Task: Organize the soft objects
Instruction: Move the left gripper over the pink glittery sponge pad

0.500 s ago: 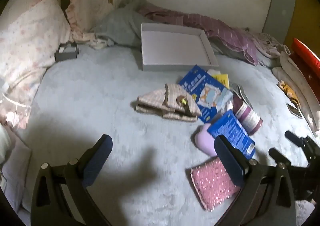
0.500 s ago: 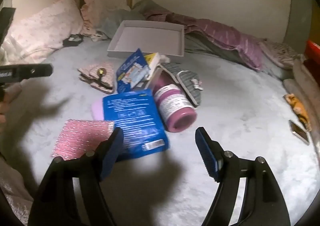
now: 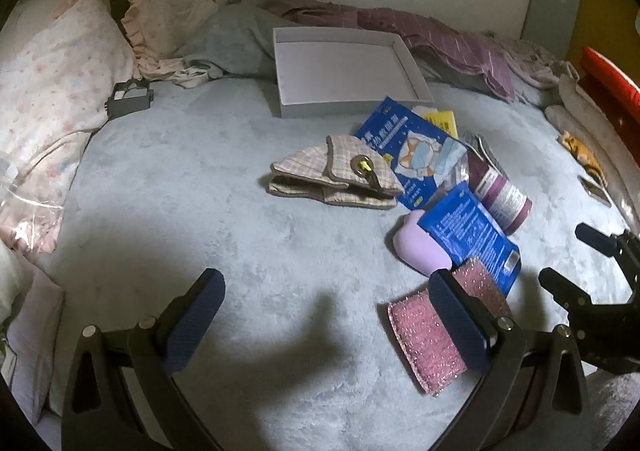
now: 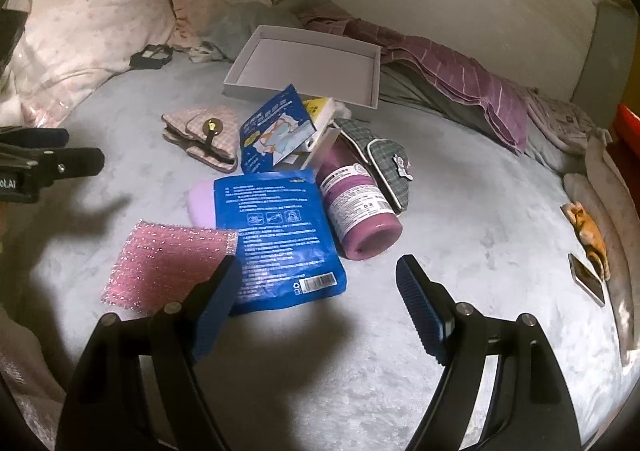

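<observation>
A pile lies on the grey bed: a pink glittery sponge (image 3: 416, 335) (image 4: 168, 259), a blue packet (image 3: 472, 235) (image 4: 276, 239) over a lilac soft pad (image 3: 416, 247), a plaid pouch (image 3: 336, 175) (image 4: 200, 135), a mask packet (image 3: 416, 155), a purple bottle (image 4: 360, 207) and a grey checked pouch (image 4: 384, 167). An empty white box (image 3: 340, 71) (image 4: 308, 67) sits behind. My left gripper (image 3: 328, 323) is open, its right finger over the sponge. My right gripper (image 4: 320, 307) is open just before the blue packet.
Pillows (image 3: 52, 91) and crumpled clothes (image 3: 440, 31) line the back and left. A small black device (image 3: 128, 99) lies near the pillow. A phone (image 4: 586, 279) and an orange item (image 4: 588, 227) lie at the right edge.
Both grippers have shifted slightly forward toward the pile. Both stay open and nothing was picked up.
</observation>
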`<state>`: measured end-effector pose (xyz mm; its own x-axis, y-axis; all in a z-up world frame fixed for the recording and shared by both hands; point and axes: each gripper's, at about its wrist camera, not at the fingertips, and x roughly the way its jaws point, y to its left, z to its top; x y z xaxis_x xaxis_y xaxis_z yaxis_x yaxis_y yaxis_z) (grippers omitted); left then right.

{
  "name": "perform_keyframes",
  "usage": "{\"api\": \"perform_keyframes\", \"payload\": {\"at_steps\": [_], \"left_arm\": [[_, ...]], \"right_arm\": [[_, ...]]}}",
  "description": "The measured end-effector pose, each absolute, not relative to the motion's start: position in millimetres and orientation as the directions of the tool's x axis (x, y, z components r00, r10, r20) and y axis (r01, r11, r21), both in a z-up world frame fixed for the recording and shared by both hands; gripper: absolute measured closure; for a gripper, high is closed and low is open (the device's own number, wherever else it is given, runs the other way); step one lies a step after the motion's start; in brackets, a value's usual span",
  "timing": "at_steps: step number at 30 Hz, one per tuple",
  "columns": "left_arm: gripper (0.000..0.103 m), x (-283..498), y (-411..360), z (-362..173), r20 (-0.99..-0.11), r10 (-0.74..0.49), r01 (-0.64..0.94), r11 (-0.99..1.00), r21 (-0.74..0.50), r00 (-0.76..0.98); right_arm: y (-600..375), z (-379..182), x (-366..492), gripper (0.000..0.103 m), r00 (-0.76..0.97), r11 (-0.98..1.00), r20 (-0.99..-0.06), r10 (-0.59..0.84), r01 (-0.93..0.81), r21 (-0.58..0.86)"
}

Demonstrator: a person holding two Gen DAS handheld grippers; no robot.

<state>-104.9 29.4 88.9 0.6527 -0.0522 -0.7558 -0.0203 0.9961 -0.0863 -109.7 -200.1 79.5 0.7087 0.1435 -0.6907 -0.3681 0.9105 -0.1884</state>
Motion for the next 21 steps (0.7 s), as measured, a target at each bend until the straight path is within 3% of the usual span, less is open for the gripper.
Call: {"api": "perform_keyframes", "payload": {"at_steps": [5,11,21], "left_arm": [[0.0,-106.9,13.5,87.3,-0.755,-0.057,0.031,0.998,-0.049,0.654],[0.0,-107.9,-4.0,90.2,-0.744,-0.049,0.084,0.996,0.01,0.666],[0.0,-105.4,-6.0,86.9,-0.756,-0.09,0.107,0.994,-0.027,0.649]], "right_arm": [[-199.9,73.0,-105.6,0.023,0.661,0.912,-0.735,0.153,-0.381,-0.153],[-201.6,73.2,-108.6,0.023,0.68,0.915,-0.714,0.166,-0.377,-0.146],[-204.8,75.4,-107.9,0.023,0.674,0.913,-0.72,0.166,-0.382,-0.147]]}}
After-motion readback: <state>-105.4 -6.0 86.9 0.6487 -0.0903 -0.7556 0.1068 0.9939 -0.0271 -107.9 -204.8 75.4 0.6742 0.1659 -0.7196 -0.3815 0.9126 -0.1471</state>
